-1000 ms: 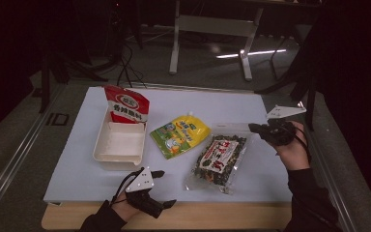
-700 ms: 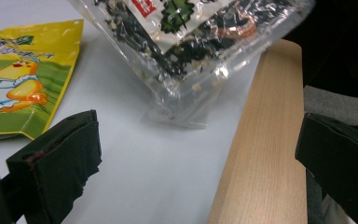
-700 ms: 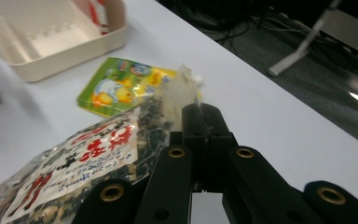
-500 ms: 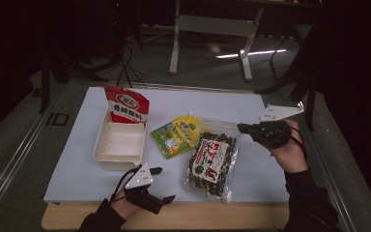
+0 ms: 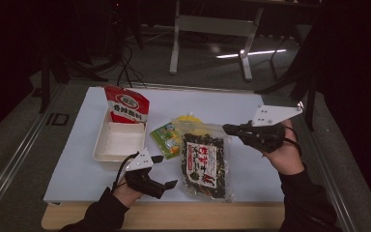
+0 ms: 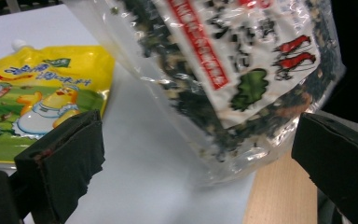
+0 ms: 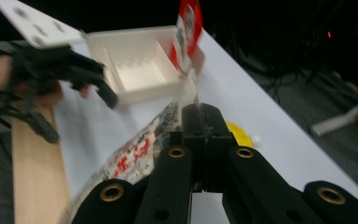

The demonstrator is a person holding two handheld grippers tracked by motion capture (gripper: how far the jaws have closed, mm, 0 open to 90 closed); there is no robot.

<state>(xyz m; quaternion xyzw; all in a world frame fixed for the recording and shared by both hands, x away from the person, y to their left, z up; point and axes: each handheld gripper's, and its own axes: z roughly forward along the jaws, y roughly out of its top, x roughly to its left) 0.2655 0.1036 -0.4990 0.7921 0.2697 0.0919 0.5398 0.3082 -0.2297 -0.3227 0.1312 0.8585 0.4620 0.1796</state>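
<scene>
The right gripper (image 5: 229, 128) was clamped on the seaweed bag's (image 5: 204, 164) top corner, lifting it just beside the white tray (image 5: 118, 143); the left gripper (image 5: 166, 171) stood with jaws apart between tray and bag.

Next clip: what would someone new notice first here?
Probably the clear seaweed snack bag at the table's middle, pinched at its top edge by the shut right hand-held gripper. The left hand-held gripper waits open beside it near the front edge, with a yellow pouch and a white box to its left.
</scene>
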